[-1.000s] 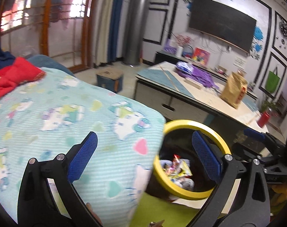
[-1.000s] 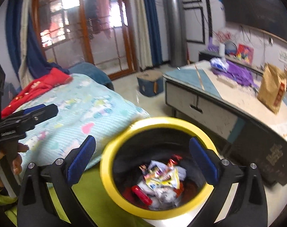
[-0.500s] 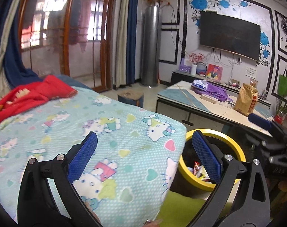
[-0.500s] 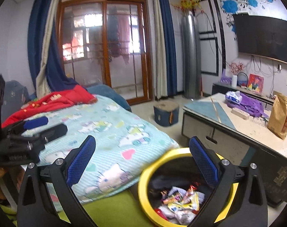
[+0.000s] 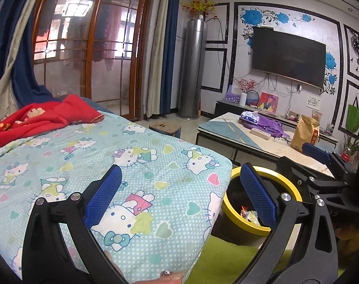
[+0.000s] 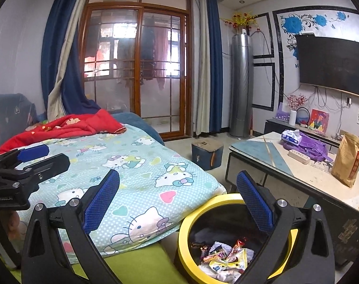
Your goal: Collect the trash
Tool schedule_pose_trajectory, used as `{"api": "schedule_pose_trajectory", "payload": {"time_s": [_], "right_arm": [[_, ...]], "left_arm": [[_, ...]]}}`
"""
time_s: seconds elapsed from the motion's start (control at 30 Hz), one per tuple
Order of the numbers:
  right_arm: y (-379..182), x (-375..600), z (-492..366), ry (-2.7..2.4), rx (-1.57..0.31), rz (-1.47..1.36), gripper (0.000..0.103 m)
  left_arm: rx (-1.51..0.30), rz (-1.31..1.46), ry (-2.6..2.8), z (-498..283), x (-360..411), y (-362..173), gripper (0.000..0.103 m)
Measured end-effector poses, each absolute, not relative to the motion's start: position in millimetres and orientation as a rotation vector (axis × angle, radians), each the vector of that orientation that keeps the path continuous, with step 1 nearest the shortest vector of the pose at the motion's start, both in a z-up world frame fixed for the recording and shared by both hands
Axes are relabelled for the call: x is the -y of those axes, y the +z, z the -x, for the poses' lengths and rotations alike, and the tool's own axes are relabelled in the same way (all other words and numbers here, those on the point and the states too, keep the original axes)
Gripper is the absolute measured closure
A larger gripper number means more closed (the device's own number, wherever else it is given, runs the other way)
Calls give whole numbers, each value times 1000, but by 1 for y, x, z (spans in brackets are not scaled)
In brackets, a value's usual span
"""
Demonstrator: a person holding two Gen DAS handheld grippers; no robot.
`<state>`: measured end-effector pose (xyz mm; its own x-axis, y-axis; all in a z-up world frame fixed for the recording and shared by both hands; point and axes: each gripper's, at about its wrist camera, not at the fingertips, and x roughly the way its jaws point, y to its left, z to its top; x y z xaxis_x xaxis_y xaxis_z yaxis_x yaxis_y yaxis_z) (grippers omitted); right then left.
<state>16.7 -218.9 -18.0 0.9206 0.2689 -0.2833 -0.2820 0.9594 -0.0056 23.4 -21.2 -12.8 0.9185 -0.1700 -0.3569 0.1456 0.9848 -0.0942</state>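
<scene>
My left gripper [image 5: 179,196] is spread wide with nothing between its 2 blue pads, hanging over the near right corner of the cartoon-cat quilt [image 5: 108,161]. My right gripper [image 6: 177,203] is just as wide apart and just as empty, held above the yellow-rimmed bin [image 6: 226,243], whose near rim sits between my fingers in that view.

The trash [image 6: 226,260] lies in the bottom of the bin: a heap of crumpled snack wrappers, yellow, white and red (I cannot tell how many). From the left wrist the same bin [image 5: 262,213] shows at the right, just beside the quilt's edge, with a few wrappers [image 5: 249,215] visible past my right-hand pad. The bin stands next to a lime-green surface [image 6: 136,265] at the near edge.

On the far left of the quilt lies a red blanket [image 6: 68,127]. To the right stands a low table [image 6: 304,177] carrying a brown paper bag [image 6: 348,161], a purple bag [image 6: 309,145] and a white power strip [image 6: 299,156]. Between bed and table, on the floor, sits a small dark blue box [image 6: 206,153]. On the far right wall hangs a black television [image 6: 333,66].
</scene>
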Motion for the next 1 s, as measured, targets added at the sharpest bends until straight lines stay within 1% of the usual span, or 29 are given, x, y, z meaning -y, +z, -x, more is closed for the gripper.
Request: {"api": "schedule_pose_trajectory", "payload": {"time_s": [1.0], "right_arm": [[-21,219,-19,283,-293,56,6]], "left_arm": [[-370,85,-160,-22,18,-13,11]]}}
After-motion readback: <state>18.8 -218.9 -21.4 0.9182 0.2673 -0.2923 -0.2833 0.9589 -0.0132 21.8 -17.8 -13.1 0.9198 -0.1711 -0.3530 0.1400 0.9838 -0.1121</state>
